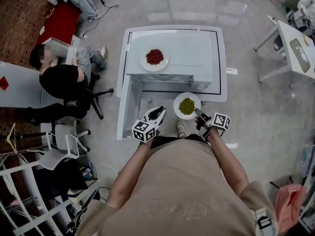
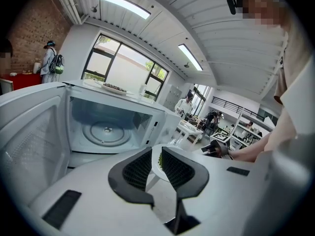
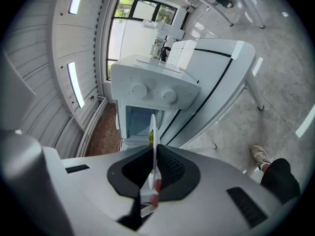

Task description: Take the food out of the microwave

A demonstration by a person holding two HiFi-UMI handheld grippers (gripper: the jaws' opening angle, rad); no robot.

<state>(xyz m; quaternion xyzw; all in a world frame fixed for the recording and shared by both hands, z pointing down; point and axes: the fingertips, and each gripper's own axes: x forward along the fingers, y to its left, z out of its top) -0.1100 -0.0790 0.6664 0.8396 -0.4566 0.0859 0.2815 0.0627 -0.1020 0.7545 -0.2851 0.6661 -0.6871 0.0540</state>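
- Currently the plate of green peas (image 1: 176,103) is out of the oven. It hangs in the air just in front of the open cavity, over the floor (image 1: 256,132), with nothing under it to catch it.
- Its near rim is pinched by the right gripper (image 1: 198,113). The fingers are clamped on the thin edge, and the right gripper view shows the plate edge-on between them.
- The left gripper (image 1: 158,113) hovers near the plate's far side with its fingers a little apart, holding nothing and not touching the plate.
- Behind, the microwave (image 1: 194,53) sits on the white worktop (image 1: 222,85) with its door (image 1: 122,109) swung out to the left. The left gripper view shows only the bare turntable (image 2: 106,132) inside.
- A second plate (image 1: 143,59), carrying red food, already sits on top of the microwave.
- To my eye the main risk is that one-sided grip. The whole plate hangs off a single rim hold, so a small twist of the wrist could tip it and send the loose peas rolling off.
- The glazed rim could also slide out of the fingers, and then the plate would drop straight to the floor.
- A careless swing could knock it against the door or the left gripper.
- Setting it down on top needs care, since the second plate takes up part of that space.
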